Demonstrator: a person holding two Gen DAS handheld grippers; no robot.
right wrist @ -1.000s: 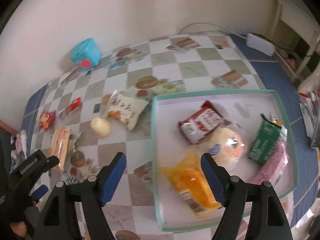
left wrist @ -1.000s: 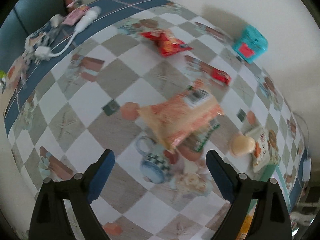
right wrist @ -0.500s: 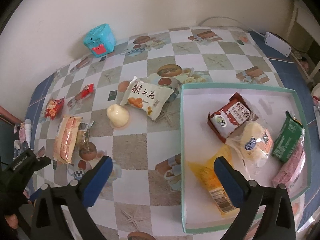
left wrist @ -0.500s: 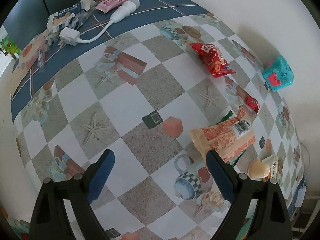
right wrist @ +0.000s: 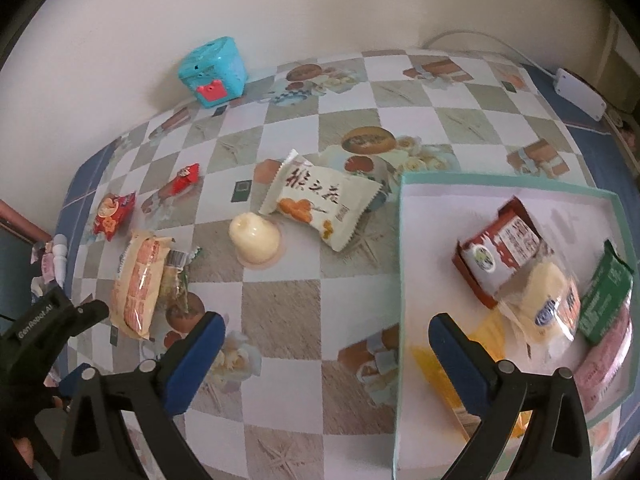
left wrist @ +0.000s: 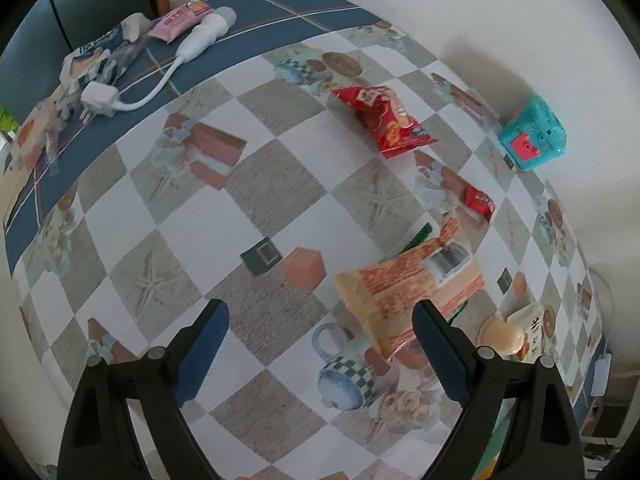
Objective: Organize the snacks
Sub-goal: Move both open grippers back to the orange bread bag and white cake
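Your left gripper fingers apart over orange packet, right gripper just widened, nothing between, yellow packet in tray blurred, perhaps chips.

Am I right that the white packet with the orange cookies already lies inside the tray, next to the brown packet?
Not quite: the white packet lies on the tablecloth, left of the tray, as the right wrist view shows. The brown packet is inside it.

Glossy printed oilcloth over the whole table. Shiny crinkled plastic film on the orange cracker pack and white pastry bag. Smooth matt card on the teal-rimmed box. Hard glossy plastic on the turquoise toy.
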